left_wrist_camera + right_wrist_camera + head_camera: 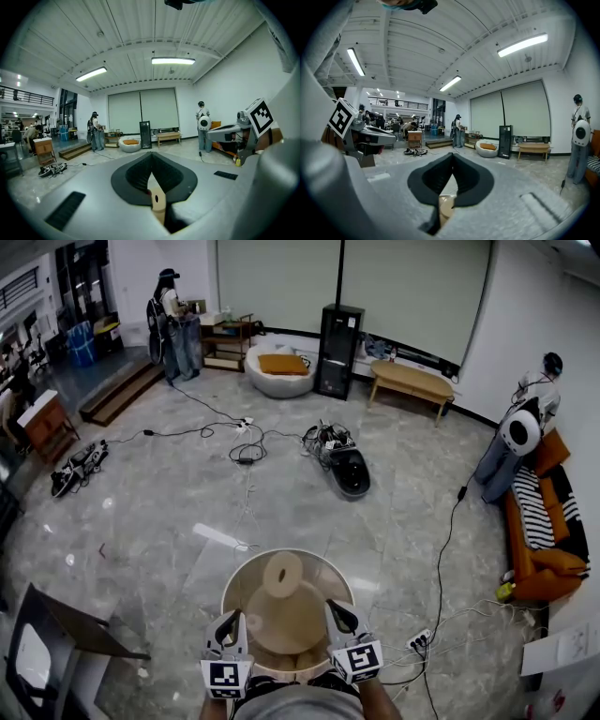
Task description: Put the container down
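Step in hand, as judged: the carry before the set-down. The container (240, 591) – a round, pale, see-through tub w/ tan contents – is gripped at its near rim on both sides and appears to be held clear of the floor (141, 521), though no gap under it can be seen.

The left gripper (228, 622) is clamped on the rim at the tub's near-left, and the right gripper (339, 615) at the near-right. The tub hangs between and just ahead of them, close to the person's body.

In the left gripper view, the left gripper's jaws are pressed nearly together, w/ a tan strip of rim (157, 202) pinched low between them. The same is seen in the right gripper view: black pads meet at the tips, and a tan edge (446, 205) is nipped at the base.

Next move, as judged: both sides are to be lowered evenly so the tub is kept level – the grip is only at the edge. The jaws are to be spread only once the base is borne by the floor. A power strip and cables (419, 643) lie near, to the right, and should be avoided.
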